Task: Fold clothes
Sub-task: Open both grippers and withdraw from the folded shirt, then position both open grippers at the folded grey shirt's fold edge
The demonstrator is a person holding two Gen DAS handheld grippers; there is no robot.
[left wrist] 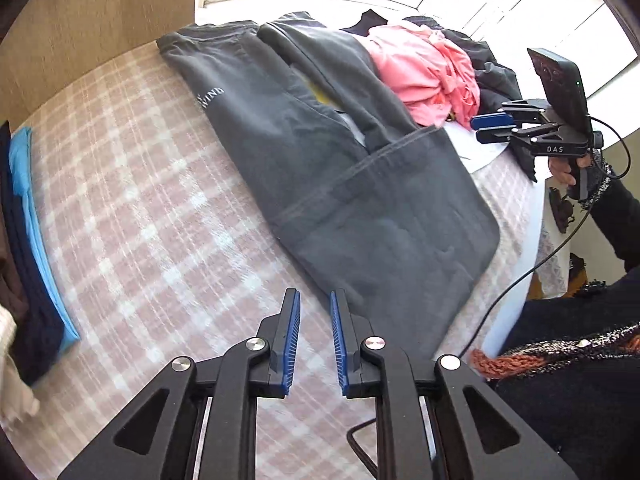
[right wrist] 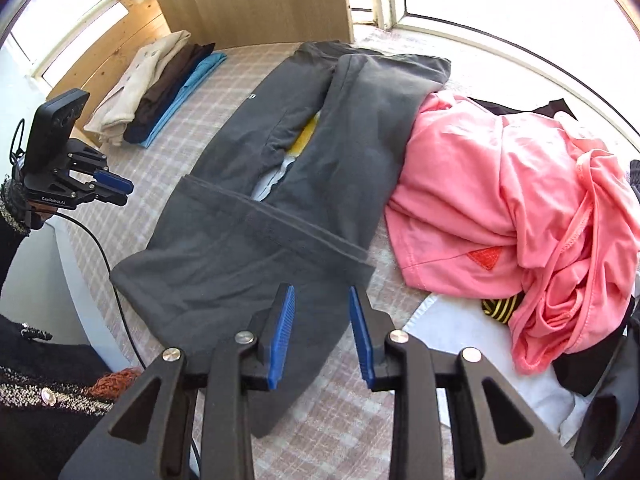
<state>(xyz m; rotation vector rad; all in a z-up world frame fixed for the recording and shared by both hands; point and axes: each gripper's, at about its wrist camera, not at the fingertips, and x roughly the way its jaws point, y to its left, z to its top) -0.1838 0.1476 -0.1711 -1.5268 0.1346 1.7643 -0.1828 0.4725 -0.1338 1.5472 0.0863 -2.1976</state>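
Dark grey trousers (left wrist: 320,168) lie lengthwise on the checked bed cover (left wrist: 140,208), their near end folded back over the legs; they also show in the right wrist view (right wrist: 256,216). My left gripper (left wrist: 315,340) is open and empty, just above the folded near end; it also shows from the right wrist view (right wrist: 116,190). My right gripper (right wrist: 322,334) is open and empty above the near edge of the trousers; it appears at the right in the left wrist view (left wrist: 490,128).
A pink garment (right wrist: 500,208) heaps on dark clothes to the right of the trousers. A stack of folded clothes (right wrist: 160,88) in beige, brown, navy and blue lies at the far left by a wooden panel (right wrist: 248,0). A cable (right wrist: 112,272) hangs at the bed's edge.
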